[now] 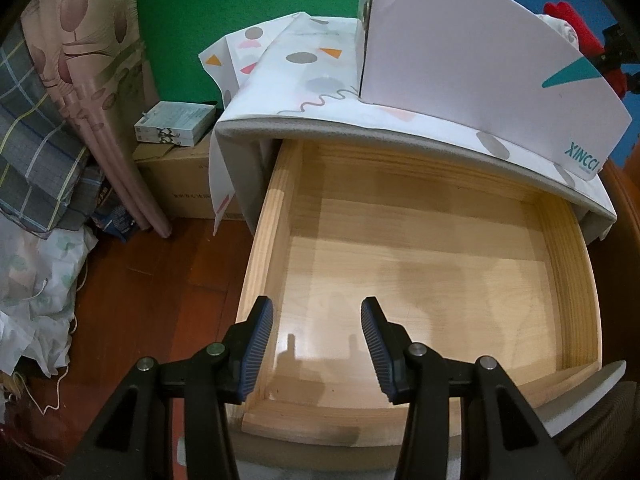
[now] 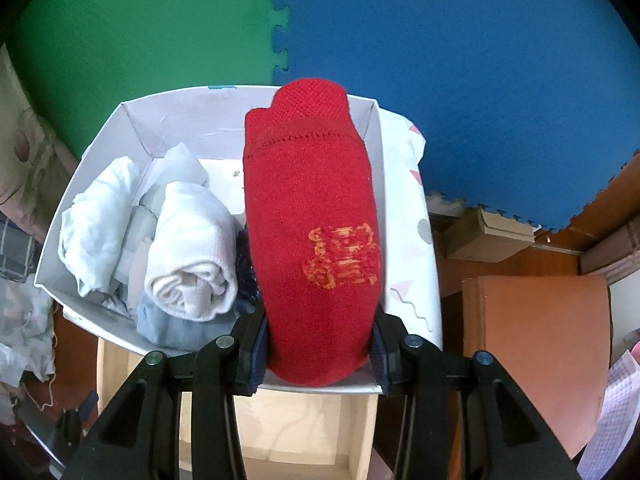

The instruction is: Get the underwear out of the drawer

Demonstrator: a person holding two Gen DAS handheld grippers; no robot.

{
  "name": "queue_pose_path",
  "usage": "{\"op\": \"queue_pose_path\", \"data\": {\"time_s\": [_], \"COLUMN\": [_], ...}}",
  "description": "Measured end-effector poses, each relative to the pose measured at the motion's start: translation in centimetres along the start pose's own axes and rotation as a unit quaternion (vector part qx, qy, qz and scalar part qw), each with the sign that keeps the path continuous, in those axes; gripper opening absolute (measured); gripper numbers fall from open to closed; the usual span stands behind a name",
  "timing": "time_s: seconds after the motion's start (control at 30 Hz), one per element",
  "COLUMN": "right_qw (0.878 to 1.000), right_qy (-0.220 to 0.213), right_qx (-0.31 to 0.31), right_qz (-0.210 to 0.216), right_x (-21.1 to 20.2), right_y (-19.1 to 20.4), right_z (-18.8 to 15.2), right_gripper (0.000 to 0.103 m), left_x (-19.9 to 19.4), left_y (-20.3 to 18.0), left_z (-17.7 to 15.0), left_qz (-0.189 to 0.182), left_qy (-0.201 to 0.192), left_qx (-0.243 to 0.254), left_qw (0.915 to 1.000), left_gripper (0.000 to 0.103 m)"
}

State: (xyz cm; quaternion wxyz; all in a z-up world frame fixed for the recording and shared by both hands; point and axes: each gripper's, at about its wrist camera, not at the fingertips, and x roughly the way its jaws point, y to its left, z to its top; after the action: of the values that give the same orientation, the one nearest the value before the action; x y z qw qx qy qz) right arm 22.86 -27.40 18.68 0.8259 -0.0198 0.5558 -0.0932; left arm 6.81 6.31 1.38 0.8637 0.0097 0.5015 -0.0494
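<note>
The wooden drawer (image 1: 276,216) stands pulled out with a bare bottom. My left gripper (image 1: 318,316) is open and empty above its front part. My right gripper (image 2: 318,356) is shut on a rolled red underwear piece (image 2: 316,240) with an orange embroidered mark, held over a white box (image 2: 132,128). The box holds rolled white (image 2: 192,256) and grey (image 2: 168,324) garments. The same box (image 1: 460,48) stands on the cabinet top in the left wrist view, with the red piece (image 1: 576,28) showing behind it. The drawer (image 2: 304,420) shows below the box.
The cabinet top (image 1: 304,80) has a patterned white cover. Left of the cabinet are a cardboard box (image 1: 184,184) with a small pack (image 1: 176,122) on it, curtains (image 1: 92,92) and bedding on the wooden floor. A brown board (image 2: 536,352) lies at right.
</note>
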Motion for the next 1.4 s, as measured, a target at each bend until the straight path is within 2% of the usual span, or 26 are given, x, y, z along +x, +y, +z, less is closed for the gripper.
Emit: {"op": "queue_pose_path", "data": {"time_s": [0.5, 0.57, 0.7, 0.87, 0.93, 0.97, 1.0, 1.13, 1.23, 1.4], "right_qw": [1.0, 1.0, 1.0, 0.999, 0.999, 0.999, 0.998, 0.997, 0.994, 0.991], "right_qy": [0.011, -0.001, -0.024, -0.036, -0.046, -0.052, -0.057, -0.078, -0.093, -0.117], "right_qx": [0.004, 0.008, 0.005, -0.005, -0.007, -0.004, 0.0, 0.006, 0.019, 0.015], "right_qz": [0.008, 0.011, 0.015, 0.008, 0.01, 0.017, 0.019, 0.028, 0.051, 0.058], "right_x": [2.2, 1.8, 0.9, 0.2, -0.3, -0.8, -1.2, -2.7, -4.1, -5.6], "right_y": [0.9, 0.9, 1.0, 1.2, 1.1, 1.0, 0.9, 0.6, 0.2, 0.3], "right_z": [0.6, 0.5, 0.5, 0.5, 0.2, -0.2, -0.6, -2.1, -3.8, -8.4], "right_gripper": [0.047, 0.049, 0.061, 0.064, 0.069, 0.077, 0.081, 0.082, 0.086, 0.094], "left_x": [0.1, 0.1, 0.1, 0.2, 0.2, 0.2, 0.2, 0.2, 0.3, 0.1], "left_y": [-0.2, -0.3, -0.3, -0.3, -0.3, -0.3, -0.3, -0.4, -0.5, -0.6], "left_z": [-0.1, -0.2, -0.2, -0.2, -0.2, -0.2, -0.2, -0.2, -0.3, -0.4], "left_qz": [0.005, 0.006, 0.006, 0.006, 0.006, 0.005, 0.006, 0.008, 0.011, 0.017], "left_qy": [0.0, 0.0, 0.0, 0.001, 0.001, 0.001, 0.001, 0.001, 0.001, -0.001], "left_qx": [0.007, 0.009, 0.01, 0.01, 0.01, 0.009, 0.01, 0.012, 0.014, 0.017], "left_qw": [1.0, 0.9999, 0.9999, 0.9999, 0.9999, 0.9999, 0.9999, 0.9999, 0.9998, 0.9997], "left_gripper": [0.047, 0.047, 0.047, 0.047, 0.047, 0.047, 0.047, 0.047, 0.047, 0.047]}}
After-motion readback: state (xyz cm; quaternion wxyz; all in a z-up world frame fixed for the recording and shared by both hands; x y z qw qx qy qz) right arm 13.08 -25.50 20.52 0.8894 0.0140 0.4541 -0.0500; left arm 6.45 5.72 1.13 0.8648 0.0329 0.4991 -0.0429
